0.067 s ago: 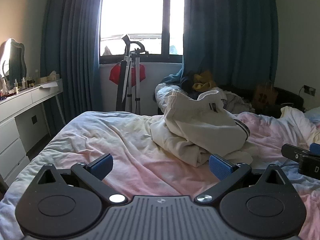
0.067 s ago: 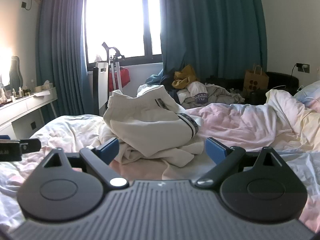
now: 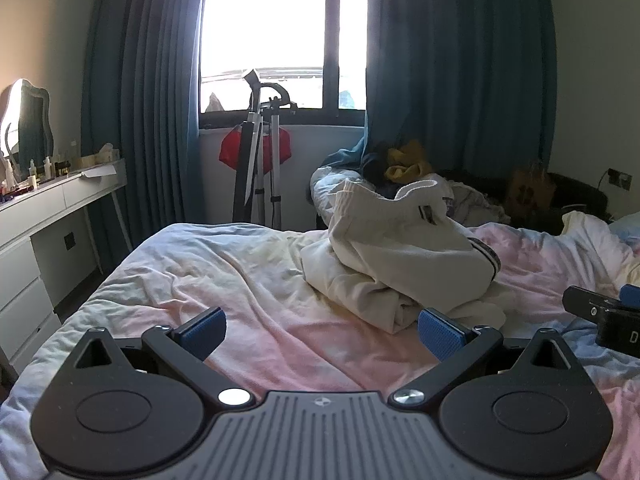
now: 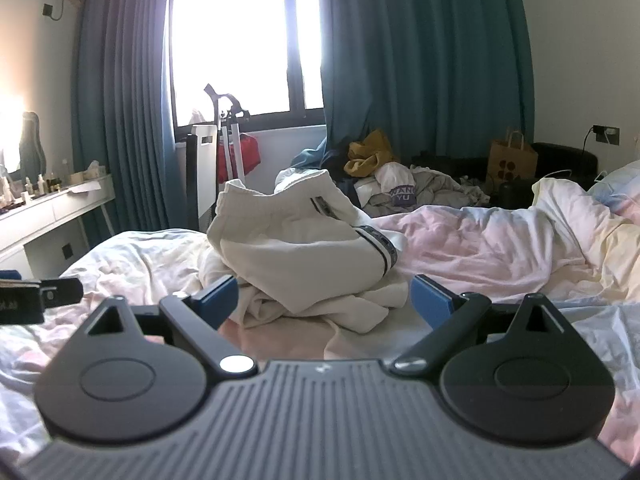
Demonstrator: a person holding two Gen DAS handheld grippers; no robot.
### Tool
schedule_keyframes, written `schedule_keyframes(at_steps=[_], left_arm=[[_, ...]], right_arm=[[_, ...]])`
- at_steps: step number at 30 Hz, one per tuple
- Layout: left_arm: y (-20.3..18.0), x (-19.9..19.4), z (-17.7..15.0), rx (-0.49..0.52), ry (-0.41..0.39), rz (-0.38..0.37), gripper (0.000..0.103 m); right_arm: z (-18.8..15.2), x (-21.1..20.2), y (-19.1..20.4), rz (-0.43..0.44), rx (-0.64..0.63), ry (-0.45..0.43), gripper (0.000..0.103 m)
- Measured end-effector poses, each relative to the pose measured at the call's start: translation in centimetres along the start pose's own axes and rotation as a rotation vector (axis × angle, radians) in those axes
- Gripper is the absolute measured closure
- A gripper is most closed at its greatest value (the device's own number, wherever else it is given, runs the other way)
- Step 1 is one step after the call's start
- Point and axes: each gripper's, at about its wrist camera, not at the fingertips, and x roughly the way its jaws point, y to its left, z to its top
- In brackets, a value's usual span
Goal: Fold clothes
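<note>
Left gripper [image 3: 322, 330] held low over the near part of the bed [image 3: 200, 272], tilted slightly downward, jaws spread wide with nothing between the blue pads [image 3: 202, 332]. Only pink and white duvet under the gap. Pointing toward the far window [image 3: 280, 32], with the cream garment [image 3: 400, 252] ahead and to the right, beyond the right-hand pad and apart from it.

Right gripper [image 4: 324, 300] also low over the bed [image 4: 500, 248], roughly level, jaws likewise fully apart and holding nothing. Cream garment [image 4: 304, 252] lying straight ahead in a crumpled heap, its near folds seen between the two pads [image 4: 218, 298]; contact with them not possible to judge. Dark-striped trim along the right side of the heap, ribbed waistband standing up at the far side.

Each gripper visible from the other's camera: right gripper [image 3: 604, 316] at the right edge of the left wrist view, left gripper [image 4: 40, 300] at the left edge of the right wrist view, so side by side, with the garment nearer the right one.

Farther off: a pile of other clothes [image 4: 400, 184] past the foot of the bed below the blue curtains [image 4: 420, 60], a brown paper bag [image 4: 512, 158] to the right, a white dresser [image 3: 48, 208] along the left wall.
</note>
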Motion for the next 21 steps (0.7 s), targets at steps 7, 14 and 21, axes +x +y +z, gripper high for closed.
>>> schedule_keyframes(at_steps=[7,14,21], left_arm=[[-0.12,-0.08,-0.01,0.019,0.002,0.003,0.0],[-0.36,-0.31,-0.02,0.023,0.001,-0.006,0.0],[-0.46,0.04,-0.24,0.035,0.0,-0.013,0.0]], right_arm=[[0.25,0.09,0.12,-0.002,0.0,0.0,0.008],[-0.11,-0.27,0.28,-0.014,-0.019,-0.02,0.008],[-0.11,-0.14,-0.02,-0.007,0.002,-0.019,0.008]])
